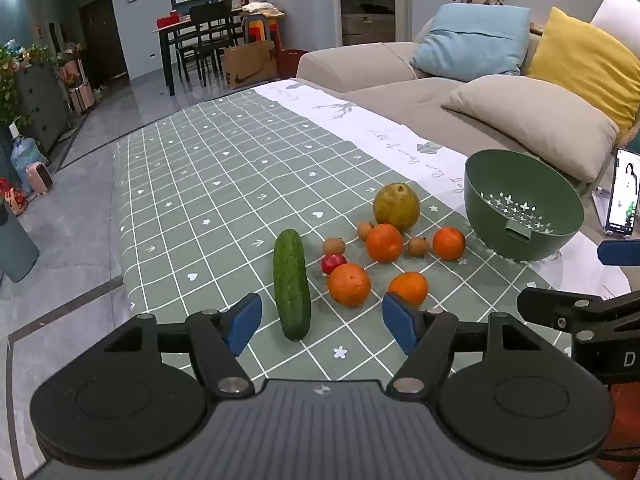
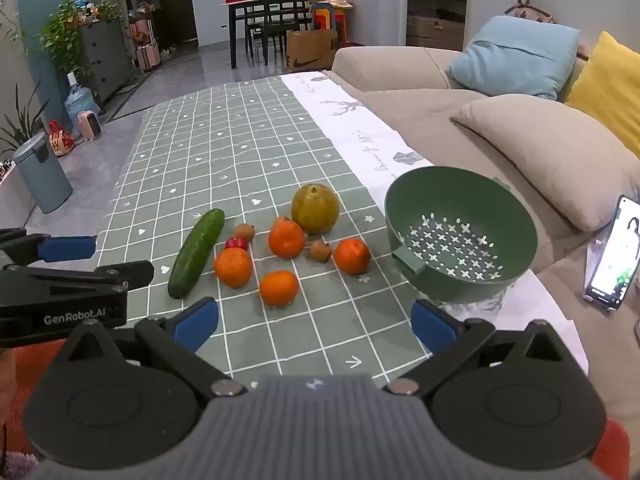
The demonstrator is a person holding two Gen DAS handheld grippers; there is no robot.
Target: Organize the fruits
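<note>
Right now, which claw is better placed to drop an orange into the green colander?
Right claw: open, with the green perforated plastic colander just ahead on its side. The round orange lies close in front.

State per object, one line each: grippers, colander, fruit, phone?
left gripper: open, holding nothing
right gripper: open, holding nothing
green colander: upright, nothing in it
cucumber: lying flat on the tablecloth
oranges: four, loose on the tablecloth
pear: on the tablecloth
phone: propped, screen lit
</note>
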